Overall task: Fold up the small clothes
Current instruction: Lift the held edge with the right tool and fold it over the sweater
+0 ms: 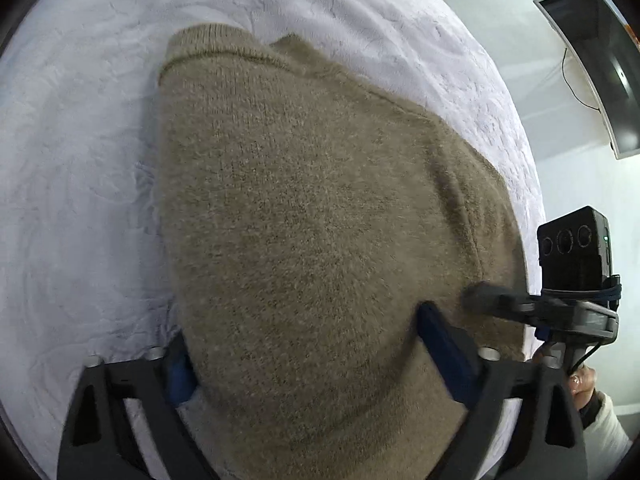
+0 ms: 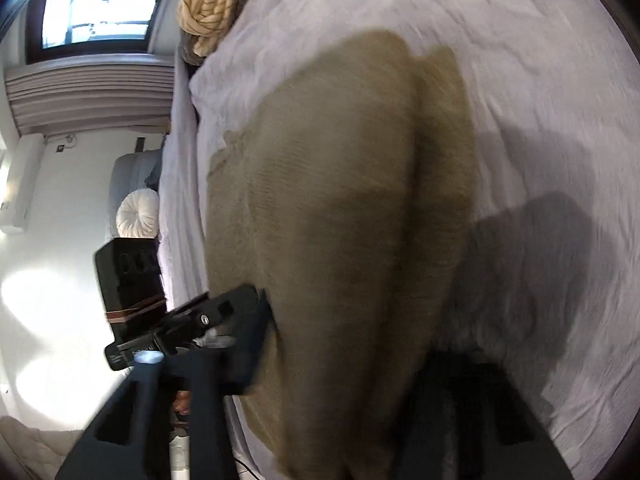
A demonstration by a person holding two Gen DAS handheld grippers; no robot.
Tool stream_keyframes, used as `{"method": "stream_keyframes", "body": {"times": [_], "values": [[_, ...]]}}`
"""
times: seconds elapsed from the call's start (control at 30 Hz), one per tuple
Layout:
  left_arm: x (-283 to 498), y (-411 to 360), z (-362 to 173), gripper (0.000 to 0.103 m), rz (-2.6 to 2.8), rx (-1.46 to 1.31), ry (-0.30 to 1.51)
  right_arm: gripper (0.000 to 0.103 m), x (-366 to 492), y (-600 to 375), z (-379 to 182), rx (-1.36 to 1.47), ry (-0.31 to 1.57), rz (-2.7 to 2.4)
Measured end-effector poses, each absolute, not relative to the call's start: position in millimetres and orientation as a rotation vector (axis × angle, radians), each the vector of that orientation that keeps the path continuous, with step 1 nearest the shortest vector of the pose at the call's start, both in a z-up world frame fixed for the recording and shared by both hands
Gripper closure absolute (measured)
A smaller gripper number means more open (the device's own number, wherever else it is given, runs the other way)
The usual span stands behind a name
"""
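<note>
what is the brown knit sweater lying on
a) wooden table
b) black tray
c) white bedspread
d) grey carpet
c: the brown knit sweater lies spread on the white textured bedspread, which surrounds it in both wrist views; no table, carpet or tray shows under it.

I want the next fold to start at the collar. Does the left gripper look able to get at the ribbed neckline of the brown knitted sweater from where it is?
Probably yes. The left gripper straddles the brown knitted sweater at its near edge, and the ribbed neckline lies uncovered at the far end on the white bedspread.
</note>
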State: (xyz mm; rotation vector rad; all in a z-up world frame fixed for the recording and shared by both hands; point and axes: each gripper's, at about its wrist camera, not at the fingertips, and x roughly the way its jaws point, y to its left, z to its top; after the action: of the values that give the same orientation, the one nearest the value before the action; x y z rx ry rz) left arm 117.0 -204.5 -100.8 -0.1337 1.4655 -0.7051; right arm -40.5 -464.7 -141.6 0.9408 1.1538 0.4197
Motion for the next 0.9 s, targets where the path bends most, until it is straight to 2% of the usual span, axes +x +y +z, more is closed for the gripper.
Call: {"method": "stream_keyframes", "body": {"times": [0.13, 0.2, 0.6, 0.9], "values": [[111, -190, -86, 0.047, -0.739, -0.142, 1.41, 0.069, -49, -461, -130, 1.006, 1.107, 0.454], [111, -187, -78, 0.053, -0.759, -0.145, 1.396, 0.069, -51, -452, -120, 1.008, 1.096, 0.464], [85, -111, -26, 0.053, -0.724, -0.211, 1.389, 0.069, -82, -383, -83, 1.067, 1.121, 0.545], [43, -24, -18, 0.053, -0.62, -0.207, 1.469, 0.069, -114, -286, -101, 1.141, 1.224, 0.613]]}}
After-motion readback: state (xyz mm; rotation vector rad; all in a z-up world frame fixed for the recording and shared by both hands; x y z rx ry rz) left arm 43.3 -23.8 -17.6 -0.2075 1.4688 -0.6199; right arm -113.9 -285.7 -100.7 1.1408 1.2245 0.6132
